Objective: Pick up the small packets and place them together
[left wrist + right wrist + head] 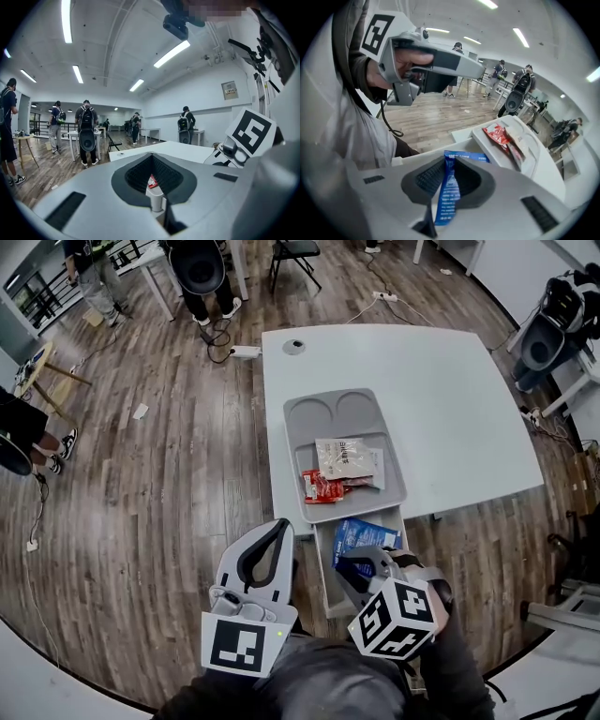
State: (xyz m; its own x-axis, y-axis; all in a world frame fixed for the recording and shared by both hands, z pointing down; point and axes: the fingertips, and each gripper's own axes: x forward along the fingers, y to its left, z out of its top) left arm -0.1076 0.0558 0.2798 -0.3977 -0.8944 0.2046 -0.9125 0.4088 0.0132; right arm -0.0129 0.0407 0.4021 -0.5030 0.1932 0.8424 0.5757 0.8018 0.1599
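My right claw (449, 160) is pinching a blue packet (448, 194). The packet stands edge-on between the two dark pads, gripped along its length, and its far end pokes out just past the tips. From the head view the claw sits low at my right. It points steeply down over a pale open compartment (323, 563) at the near edge of the table (422, 381), and the blue packet shows just ahead of the jaws, over that compartment.

Just beyond the claw's tips and a little to the right lies the grey tray (300, 456), touching the compartment's far side. Nearest the claw on the tray are the red packets (323, 487). Right behind them is a pale silvery packet (345, 457), which overlaps them at its near edge. All of these lie apart from the blue one I hold. The tray's two round hollows are at its far end, farthest from the claw.

My left claw (282, 525) hangs beside the right one, to its left and off the table's edge above the wood floor. Its jaws are pressed together at the tips with nothing gripped. In its own view a sliver of red shows through the gap behind the tips; I cannot tell what it is.

Well beyond both claws, people stand across the room.
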